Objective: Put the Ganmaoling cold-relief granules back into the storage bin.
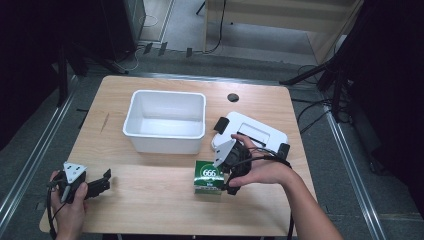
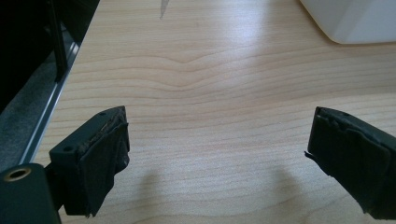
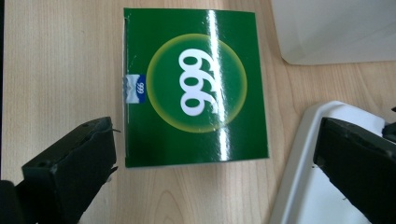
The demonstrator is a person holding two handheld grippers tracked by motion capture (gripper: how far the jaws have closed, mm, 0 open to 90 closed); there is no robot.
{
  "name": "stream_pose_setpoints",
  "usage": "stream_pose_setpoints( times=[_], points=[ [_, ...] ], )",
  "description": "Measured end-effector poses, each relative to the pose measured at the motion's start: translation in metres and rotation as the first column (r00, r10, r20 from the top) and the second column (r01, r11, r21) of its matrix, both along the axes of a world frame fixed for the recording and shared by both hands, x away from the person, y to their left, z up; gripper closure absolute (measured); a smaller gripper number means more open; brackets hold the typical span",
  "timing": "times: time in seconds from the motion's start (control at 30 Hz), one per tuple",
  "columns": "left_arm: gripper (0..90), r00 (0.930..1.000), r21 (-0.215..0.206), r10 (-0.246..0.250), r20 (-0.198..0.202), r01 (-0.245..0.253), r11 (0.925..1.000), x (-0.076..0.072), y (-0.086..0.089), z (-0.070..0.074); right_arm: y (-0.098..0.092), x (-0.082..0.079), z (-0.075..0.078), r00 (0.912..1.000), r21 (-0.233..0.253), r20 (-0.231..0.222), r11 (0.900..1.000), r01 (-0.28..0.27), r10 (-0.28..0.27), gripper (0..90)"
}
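Box flat near table front edge, beside lid. Right gripper above, jaws wide, empty; straddle box sides, lower squarely. Left gripper wide open, idle.

Lab-like recording space: black curtains, floor cables, wooden table.

Glossy green cardboard box, smooth white plastic tub, light wood-grain table

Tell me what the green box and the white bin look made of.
Green box: probably glossy printed cardboard, given its sharp folded edges and streaks of glare. White bin: likely moulded plastic, smooth and semi-matt, with a rolled rim and rounded corners.
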State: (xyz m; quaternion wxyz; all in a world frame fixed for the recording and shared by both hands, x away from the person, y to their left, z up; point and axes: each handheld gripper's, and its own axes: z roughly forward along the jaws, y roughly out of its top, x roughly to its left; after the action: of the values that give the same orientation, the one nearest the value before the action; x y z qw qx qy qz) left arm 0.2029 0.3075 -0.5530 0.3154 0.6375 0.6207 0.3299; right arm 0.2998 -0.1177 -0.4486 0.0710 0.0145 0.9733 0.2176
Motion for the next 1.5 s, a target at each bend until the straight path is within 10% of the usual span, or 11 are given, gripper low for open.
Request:
stream_pose_setpoints(
  times=[1.5],
  points=[
    [6.2, 0.9998, -0.012, 0.001, -0.019, -0.002, 0.9999, 0.002, 0.001, 0.000, 0.029, 0.005, -0.036, 0.9981, -0.076, -0.043, 0.996, -0.047, 0.043, 8.2]
  ],
)
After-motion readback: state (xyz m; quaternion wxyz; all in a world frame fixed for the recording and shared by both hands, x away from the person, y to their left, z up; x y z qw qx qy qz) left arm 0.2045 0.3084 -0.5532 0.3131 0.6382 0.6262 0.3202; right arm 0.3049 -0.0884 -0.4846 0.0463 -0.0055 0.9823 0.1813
